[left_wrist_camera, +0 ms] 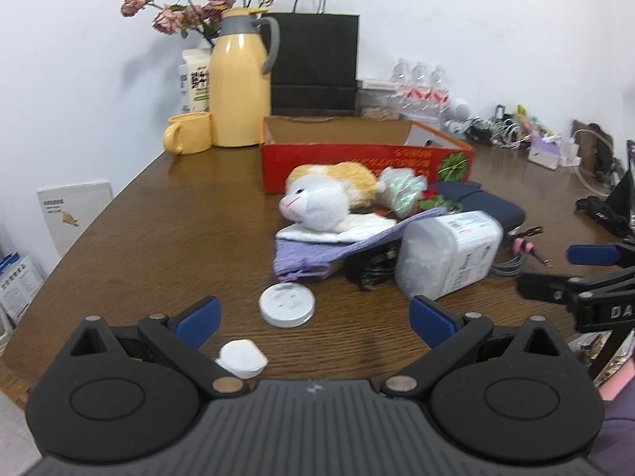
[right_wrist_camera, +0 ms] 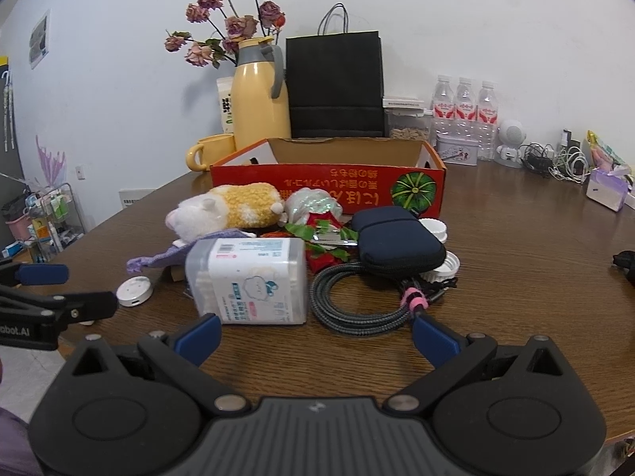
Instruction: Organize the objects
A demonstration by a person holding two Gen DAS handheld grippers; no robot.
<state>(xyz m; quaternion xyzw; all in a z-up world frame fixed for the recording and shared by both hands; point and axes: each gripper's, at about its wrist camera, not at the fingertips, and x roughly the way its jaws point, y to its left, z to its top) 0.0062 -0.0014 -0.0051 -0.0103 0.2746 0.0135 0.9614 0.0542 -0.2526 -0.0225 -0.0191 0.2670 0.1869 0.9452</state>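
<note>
Left wrist view: the left gripper [left_wrist_camera: 313,321] hangs low over the brown tabletop [left_wrist_camera: 178,214] with its jaws spread wide and nothing between them. Just ahead of it lies a round white disc [left_wrist_camera: 287,304], and a smaller white cap [left_wrist_camera: 242,358] sits beside the left finger. Beyond the disc is the heap of things to sort: a white and yellow plush toy [left_wrist_camera: 325,194] rests on a white cloth [left_wrist_camera: 349,230] over a purple knitted pouch [left_wrist_camera: 317,250], and a clear cotton swab box [left_wrist_camera: 448,254] lies on its side to the right of the pouch. Behind the heap stands an open red cardboard box [left_wrist_camera: 357,158]. At the back, against the wall, are a yellow mug [left_wrist_camera: 188,133], a yellow thermos jug [left_wrist_camera: 240,79] and a black paper bag [left_wrist_camera: 315,63].

In the right wrist view, the right gripper [right_wrist_camera: 315,335] also has its jaws wide apart and holds nothing. The cotton swab box [right_wrist_camera: 250,277] lies just ahead of its left finger, and a coiled braided cable [right_wrist_camera: 357,301] lies ahead of its right finger, touching the box's side. A dark blue zip case [right_wrist_camera: 393,238] rests on the far part of the coil, with white ridged caps [right_wrist_camera: 440,269] beside it. Water bottles [right_wrist_camera: 464,107] stand at the back right.
</note>
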